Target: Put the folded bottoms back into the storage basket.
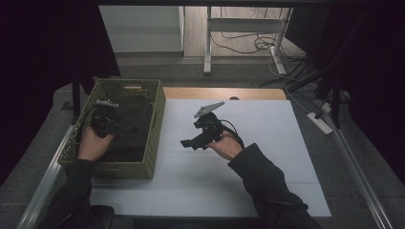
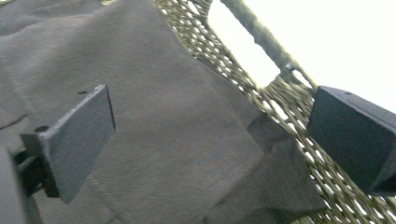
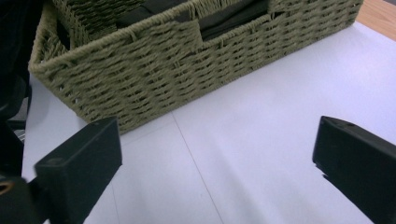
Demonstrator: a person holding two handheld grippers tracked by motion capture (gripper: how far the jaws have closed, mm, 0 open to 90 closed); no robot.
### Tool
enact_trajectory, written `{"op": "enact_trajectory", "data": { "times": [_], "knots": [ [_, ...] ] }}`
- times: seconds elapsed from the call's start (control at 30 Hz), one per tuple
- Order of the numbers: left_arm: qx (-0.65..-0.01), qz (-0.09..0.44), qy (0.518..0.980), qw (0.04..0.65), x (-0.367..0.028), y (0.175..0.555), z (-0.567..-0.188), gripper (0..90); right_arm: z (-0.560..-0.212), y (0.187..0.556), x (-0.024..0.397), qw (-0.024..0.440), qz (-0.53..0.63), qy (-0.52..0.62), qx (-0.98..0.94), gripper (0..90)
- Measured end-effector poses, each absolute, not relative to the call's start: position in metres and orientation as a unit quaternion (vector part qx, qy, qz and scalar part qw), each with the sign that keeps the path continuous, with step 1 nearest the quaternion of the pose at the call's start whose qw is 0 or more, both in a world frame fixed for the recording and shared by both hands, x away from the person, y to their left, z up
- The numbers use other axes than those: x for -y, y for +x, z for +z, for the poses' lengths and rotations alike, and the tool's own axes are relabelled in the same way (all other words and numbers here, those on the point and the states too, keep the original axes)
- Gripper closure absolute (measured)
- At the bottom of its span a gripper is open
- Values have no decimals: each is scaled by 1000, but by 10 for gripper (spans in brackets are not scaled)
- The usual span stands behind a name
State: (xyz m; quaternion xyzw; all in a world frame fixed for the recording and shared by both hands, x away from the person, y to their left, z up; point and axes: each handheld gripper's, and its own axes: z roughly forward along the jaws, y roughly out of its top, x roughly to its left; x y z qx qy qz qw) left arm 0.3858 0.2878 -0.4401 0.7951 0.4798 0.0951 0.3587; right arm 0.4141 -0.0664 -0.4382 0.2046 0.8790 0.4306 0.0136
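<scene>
Woven olive basket [image 1: 154, 131] sits at the left edge of the white counter [image 1: 248, 162], its far wall with a handle slot. Dark folded cloth [image 1: 129, 126] lies inside the basket, flat on the bottom, filling most of it; in the left gripper view the cloth [image 2: 177, 135] spreads under the jaws and runs up against the basket's woven wall [image 2: 280, 100] by the handle opening. Left tool [image 1: 106, 123] hangs over the basket's interior, above the left part of the cloth, held by the person's left hand [image 1: 91, 143] at the basket's near-left side. Its jaws are spread wide with nothing between them, not touching the cloth as far as I can tell. Left tool [image 2: 210, 135] from its own camera: two black jaws far apart, cloth below. Right of the basket, the right tool [image 1: 188, 143] is held above the bare counter, near the basket's right wall but apart from it, jaws pointing toward the basket. Right hand [image 1: 228, 145] grips it, dark sleeve behind. Right tool [image 3: 217, 163] jaws also spread wide, empty, with white counter [image 3: 261, 140] beneath and the basket's side [image 3: 187, 60] ahead; cloth [image 3: 233, 14] peeks over the basket rim.
</scene>
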Motion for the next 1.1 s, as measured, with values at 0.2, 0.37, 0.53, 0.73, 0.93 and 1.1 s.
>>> {"op": "enact_trajectory", "data": {
  "times": [0.2, 0.37, 0.53, 0.73, 0.93, 1.1],
  "knots": [
    [-461, 111, 797, 375, -276, 371, -440, 0, -443, 411, 78, 23, 441, 209, -872, 1],
    [-455, 112, 792, 392, -270, 356, -437, 0, -448, 410, 89, 45, 437, 210, -874, 1],
    [-445, 104, 790, 409, -265, 340, -437, 0, -451, 405, 93, 58, 427, 209, -878, 1],
    [-431, 106, 791, 421, -259, 318, -435, 0, -454, 399, 97, 70, 414, 197, -886, 1],
    [-426, 103, 794, 421, -255, 297, -439, 0, -459, 396, 106, 71, 404, 201, -889, 1],
    [-425, 103, 793, 423, -255, 280, -441, 0, -462, 394, 116, 80, 399, 205, -890, 1]
  ]
}}
